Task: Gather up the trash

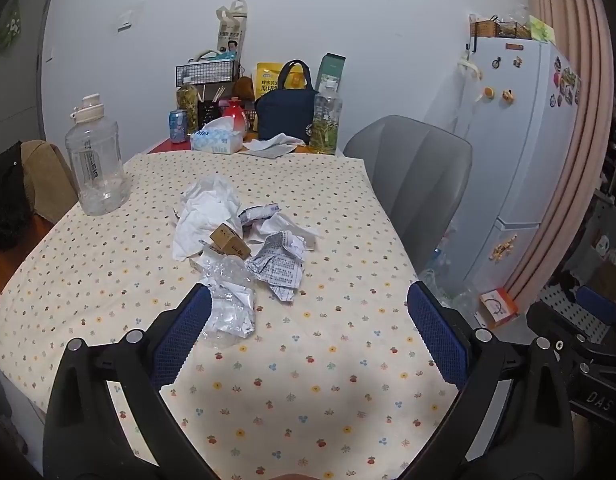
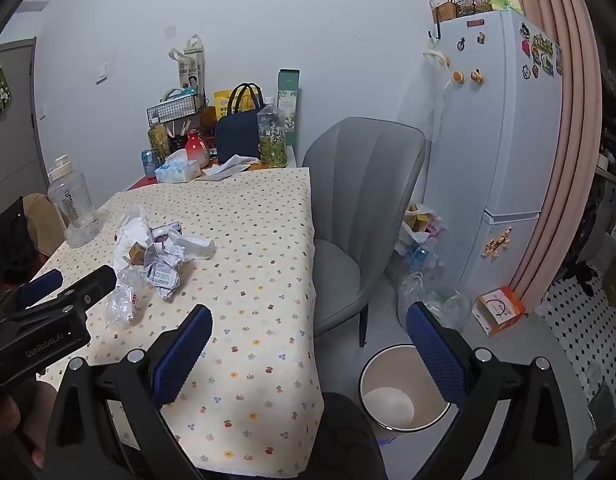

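Note:
A heap of trash lies on the floral tablecloth (image 1: pixel 308 380): a crushed clear plastic bottle (image 1: pixel 228 300), crumpled printed paper (image 1: pixel 278 266), a small brown carton (image 1: pixel 230 240), white tissue (image 1: pixel 206 216) and a wrapper (image 1: pixel 260 212). My left gripper (image 1: pixel 308 308) is open and empty above the cloth, its left finger next to the crushed bottle. My right gripper (image 2: pixel 308 328) is open and empty over the table's right edge, above a white waste bin (image 2: pixel 404 388) on the floor. The trash heap (image 2: pixel 156 260) and the left gripper's body (image 2: pixel 48 312) show in the right wrist view.
A large clear water jug (image 1: pixel 96 160) stands at the table's left. Tissue box (image 1: pixel 216 140), bottles, a can and a navy bag (image 1: pixel 286 114) crowd the far end. A grey chair (image 2: pixel 364 216) stands right of the table, then floor bags, an orange box (image 2: pixel 500 310) and a fridge (image 2: pixel 496 140).

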Motion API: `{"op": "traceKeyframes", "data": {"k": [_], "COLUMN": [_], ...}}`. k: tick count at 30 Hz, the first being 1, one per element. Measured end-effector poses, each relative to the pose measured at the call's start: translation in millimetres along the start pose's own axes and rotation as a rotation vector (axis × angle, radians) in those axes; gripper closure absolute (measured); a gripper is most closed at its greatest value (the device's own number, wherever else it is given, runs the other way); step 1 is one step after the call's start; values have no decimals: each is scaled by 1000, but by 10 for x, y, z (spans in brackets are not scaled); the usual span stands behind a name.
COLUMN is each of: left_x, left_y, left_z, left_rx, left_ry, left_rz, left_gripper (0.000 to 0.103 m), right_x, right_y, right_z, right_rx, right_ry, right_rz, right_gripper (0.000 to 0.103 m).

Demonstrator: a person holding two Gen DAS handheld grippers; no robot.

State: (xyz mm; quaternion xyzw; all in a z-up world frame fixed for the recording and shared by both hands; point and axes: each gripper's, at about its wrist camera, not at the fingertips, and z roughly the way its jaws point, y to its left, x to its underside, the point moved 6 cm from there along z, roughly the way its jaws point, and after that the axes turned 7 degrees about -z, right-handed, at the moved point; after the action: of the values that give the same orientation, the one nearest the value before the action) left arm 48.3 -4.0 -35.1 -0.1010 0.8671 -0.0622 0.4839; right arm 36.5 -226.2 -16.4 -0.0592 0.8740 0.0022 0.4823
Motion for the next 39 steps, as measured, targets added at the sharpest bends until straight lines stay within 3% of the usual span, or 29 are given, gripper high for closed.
{"op": "traceKeyframes", "data": {"k": [39], "left_x": [15], "left_y": [-33], "left_z": [13], "left_rx": [8], "left_ry": [2], "left_rz": [9], "left_gripper": [6], "right_x": [19], "right_y": [-73], "right_z": [35], "right_rx": [-3], "right_ry": [-7], "right_rz": [19], "right_gripper": [8]}}
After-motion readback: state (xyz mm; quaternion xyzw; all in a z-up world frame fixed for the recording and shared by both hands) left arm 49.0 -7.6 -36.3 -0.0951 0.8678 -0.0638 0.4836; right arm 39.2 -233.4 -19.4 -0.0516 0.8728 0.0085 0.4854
